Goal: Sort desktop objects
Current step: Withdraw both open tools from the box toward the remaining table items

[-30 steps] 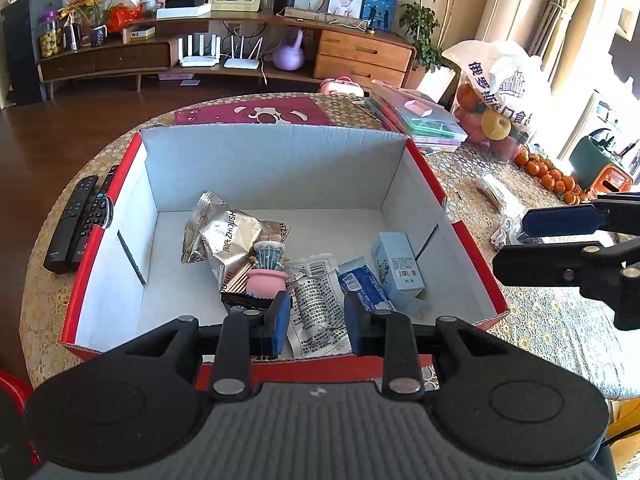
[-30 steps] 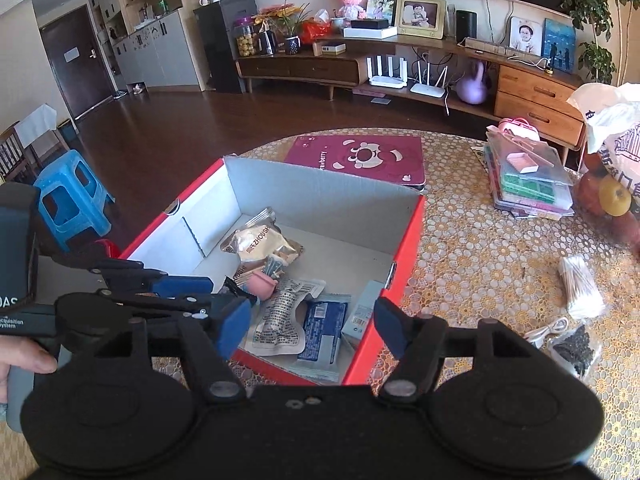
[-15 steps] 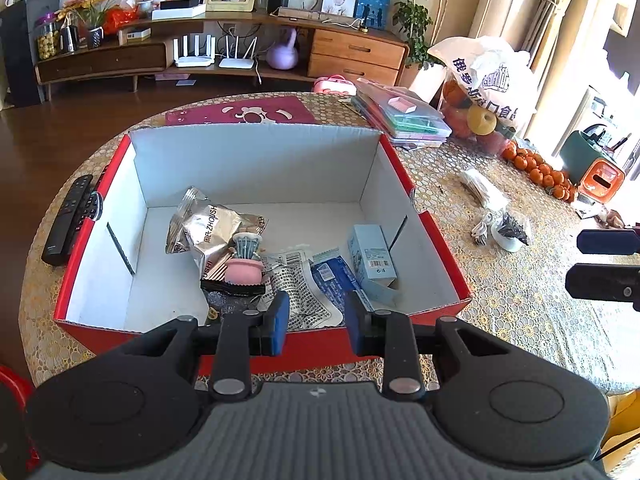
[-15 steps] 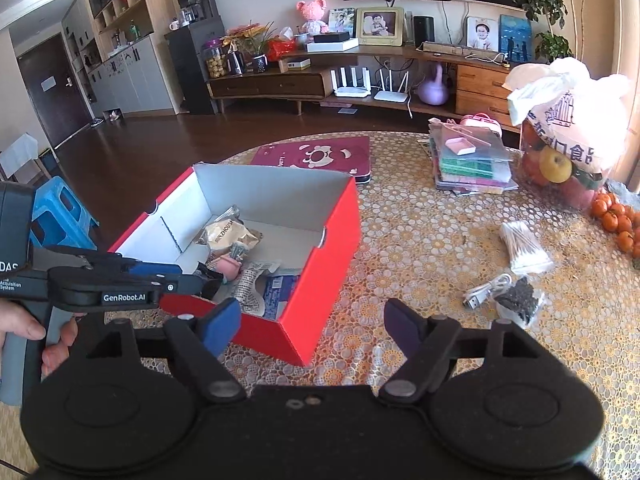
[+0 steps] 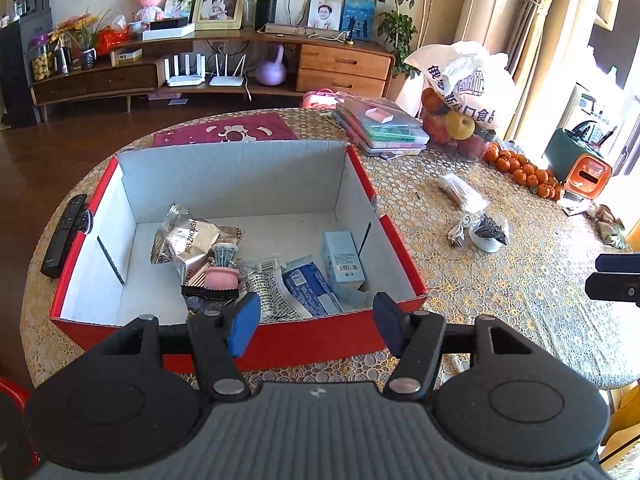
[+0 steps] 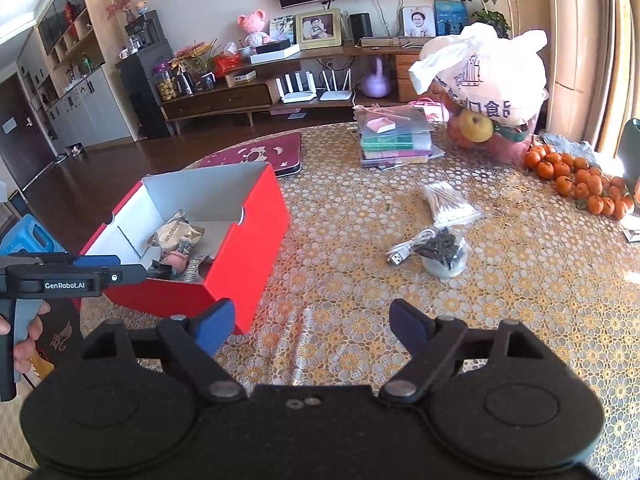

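Both the left gripper (image 5: 314, 322) and right gripper (image 6: 312, 330) hung empty with fingers apart, near the red box (image 5: 304, 340), cable (image 6: 408, 248) farther right.

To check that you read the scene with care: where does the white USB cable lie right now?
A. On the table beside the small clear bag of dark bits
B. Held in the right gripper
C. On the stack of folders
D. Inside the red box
A: the white USB cable lies on the table against the small clear bag, outside the red box; the right gripper is open and empty.
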The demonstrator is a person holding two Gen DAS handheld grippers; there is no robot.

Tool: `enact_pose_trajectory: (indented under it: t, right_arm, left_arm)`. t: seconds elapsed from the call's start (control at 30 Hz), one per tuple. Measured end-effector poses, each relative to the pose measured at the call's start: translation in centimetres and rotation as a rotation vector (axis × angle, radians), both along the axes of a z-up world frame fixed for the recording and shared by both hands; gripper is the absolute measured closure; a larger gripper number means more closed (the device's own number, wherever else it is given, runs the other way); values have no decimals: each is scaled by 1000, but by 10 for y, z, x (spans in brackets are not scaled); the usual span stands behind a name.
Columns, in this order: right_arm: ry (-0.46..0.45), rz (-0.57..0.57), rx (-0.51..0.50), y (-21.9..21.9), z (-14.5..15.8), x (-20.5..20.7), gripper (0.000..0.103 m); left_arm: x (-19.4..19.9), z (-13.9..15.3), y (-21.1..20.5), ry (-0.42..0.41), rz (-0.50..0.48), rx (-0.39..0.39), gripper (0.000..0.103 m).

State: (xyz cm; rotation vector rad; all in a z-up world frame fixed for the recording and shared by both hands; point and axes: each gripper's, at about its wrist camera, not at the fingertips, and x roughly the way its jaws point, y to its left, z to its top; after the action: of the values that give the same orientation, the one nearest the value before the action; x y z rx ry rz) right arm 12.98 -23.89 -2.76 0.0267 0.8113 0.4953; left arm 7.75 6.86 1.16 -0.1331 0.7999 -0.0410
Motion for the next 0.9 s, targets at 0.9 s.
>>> enact_pose_trajectory:
  t: [0.9]
  right_arm:
    - [-17,-89,27,-73,-20,-6,0]
  left_arm:
    - [2,18,-90,-46,-109,-34,18]
